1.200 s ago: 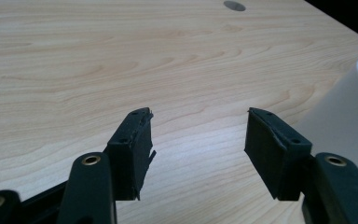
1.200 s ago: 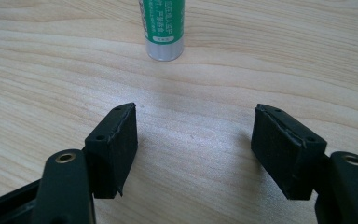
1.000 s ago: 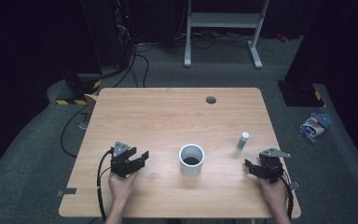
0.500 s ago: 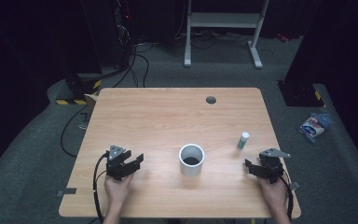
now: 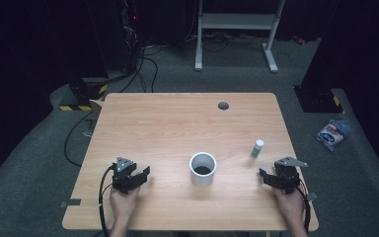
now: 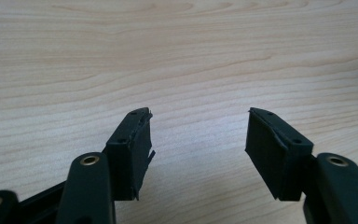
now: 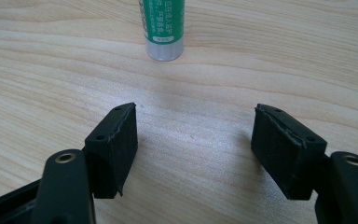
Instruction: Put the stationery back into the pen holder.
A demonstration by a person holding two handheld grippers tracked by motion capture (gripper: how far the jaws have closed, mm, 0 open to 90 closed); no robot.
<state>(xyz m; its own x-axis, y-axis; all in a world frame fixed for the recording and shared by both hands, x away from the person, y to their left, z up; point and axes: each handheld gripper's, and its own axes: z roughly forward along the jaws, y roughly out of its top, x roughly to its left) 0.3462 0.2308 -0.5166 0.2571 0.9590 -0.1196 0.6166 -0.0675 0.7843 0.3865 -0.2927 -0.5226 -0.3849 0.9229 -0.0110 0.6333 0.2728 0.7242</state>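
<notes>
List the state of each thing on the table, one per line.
Left gripper: open, nothing between its fingers, low over bare wood.
Right gripper: open, empty, pointed at the tube.
Tube: upright, cap on, apart from the right gripper.
Cup: upright, open at the top, dark inside, between the two grippers.
Table: bare wood, one round hole near the far edge.

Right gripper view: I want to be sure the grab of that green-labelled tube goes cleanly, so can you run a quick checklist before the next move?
1. Right gripper jaws open, nothing between them: ok.
2. Green-labelled tube standing upright on the table: ok.
3. Tube ahead of the jaws, slightly left of centre in the right gripper view: ok, small correction likely.
4. White cup standing apart from the tube: ok.
5. Left gripper open, holding nothing: ok.
6. Tube cap tight: cannot tell.
</notes>
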